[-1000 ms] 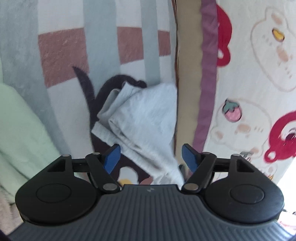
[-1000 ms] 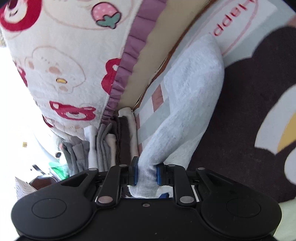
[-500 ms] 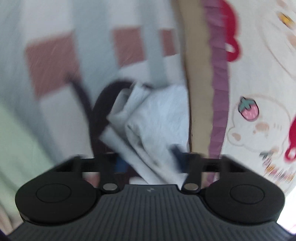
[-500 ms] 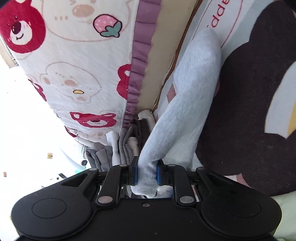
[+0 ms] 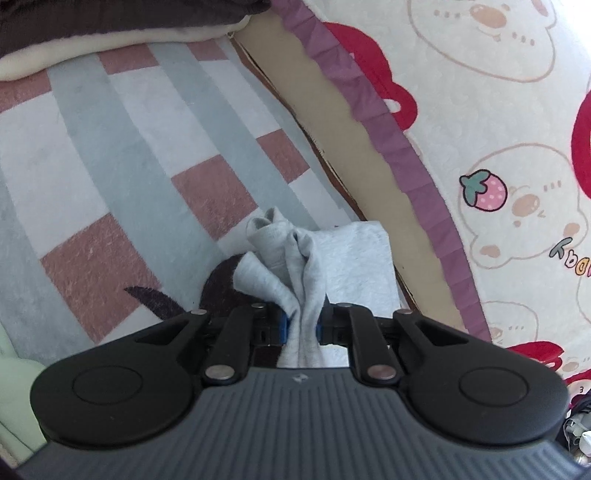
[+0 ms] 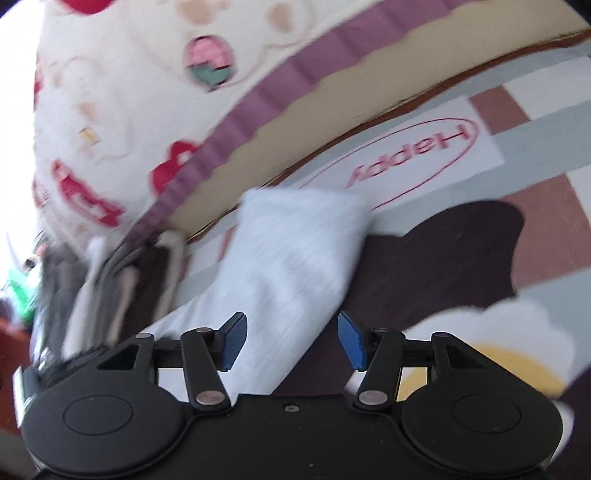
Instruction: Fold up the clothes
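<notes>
A pale grey garment (image 5: 332, 254) lies bunched on a striped and checked blanket (image 5: 110, 155). My left gripper (image 5: 301, 326) is closing, and its blue pads press a gathered fold of the cloth between them. In the right wrist view the same grey garment (image 6: 295, 251) lies flat on the blanket's dark patch. My right gripper (image 6: 291, 343) is opening above it, its blue fingertips (image 6: 232, 341) wide apart and not pressing the cloth that lies beneath them.
A cartoon-print quilt (image 5: 480, 129) with a purple frill runs along the right side, over a tan band (image 5: 351, 140). A stack of folded clothes (image 6: 110, 280) stands left of the right gripper. A dark and cream fabric pile (image 5: 110, 29) lies at the far edge.
The left gripper closed onto a fold of the grey garment and rolled. The right gripper let go of the garment's end and opened; that end now lies flat on the blanket.
</notes>
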`<state>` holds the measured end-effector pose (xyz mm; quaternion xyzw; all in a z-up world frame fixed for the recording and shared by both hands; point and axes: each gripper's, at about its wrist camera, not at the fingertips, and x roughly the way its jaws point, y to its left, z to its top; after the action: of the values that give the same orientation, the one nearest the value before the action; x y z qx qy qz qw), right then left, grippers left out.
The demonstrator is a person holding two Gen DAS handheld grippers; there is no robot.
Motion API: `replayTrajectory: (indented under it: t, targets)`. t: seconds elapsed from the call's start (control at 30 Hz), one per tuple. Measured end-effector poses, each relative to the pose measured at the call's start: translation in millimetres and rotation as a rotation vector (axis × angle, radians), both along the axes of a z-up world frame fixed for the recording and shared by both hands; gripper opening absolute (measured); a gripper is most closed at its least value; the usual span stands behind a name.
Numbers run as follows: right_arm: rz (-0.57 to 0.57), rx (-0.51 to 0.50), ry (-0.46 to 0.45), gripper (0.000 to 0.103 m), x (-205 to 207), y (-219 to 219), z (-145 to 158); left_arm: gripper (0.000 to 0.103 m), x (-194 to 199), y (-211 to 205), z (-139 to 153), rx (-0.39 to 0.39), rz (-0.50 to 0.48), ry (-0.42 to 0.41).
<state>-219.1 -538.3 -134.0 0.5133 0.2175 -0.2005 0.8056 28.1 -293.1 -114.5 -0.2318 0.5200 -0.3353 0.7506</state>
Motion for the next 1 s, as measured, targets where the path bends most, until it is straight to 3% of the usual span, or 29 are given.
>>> replayTrajectory:
  t: [0.1,0.27,0.43,0.5,0.6,0.7,0.83,1.0]
  targets:
    - [-0.068,0.057,-0.002,0.062,11,-22,-22,0.012,2,1,-5,0.010,0.001,0.009]
    - [-0.122,0.001,-0.023,0.065,37,-37,-38,0.012,5,4,-20,0.052,0.000,0.040]
    - [-0.102,-0.073,-0.085,0.068,66,-46,-42,0.012,16,11,-46,0.054,0.022,0.175]
    - [-0.070,-0.093,-0.133,0.044,69,-49,-45,0.012,17,11,-52,0.063,0.028,0.191]
    - [-0.030,-0.147,-0.169,0.036,61,-47,-31,0.010,11,6,-41,0.073,-0.006,0.101]
    - [0.004,-0.243,-0.188,0.035,57,-34,2,0.009,-1,1,-11,0.084,-0.087,-0.091]
    - [0.036,-0.357,-0.252,0.035,52,-21,55,0.009,-17,6,28,0.093,-0.116,-0.301]
    - [0.132,-0.481,-0.298,0.035,57,10,121,0.009,-31,39,82,0.094,-0.128,-0.481]
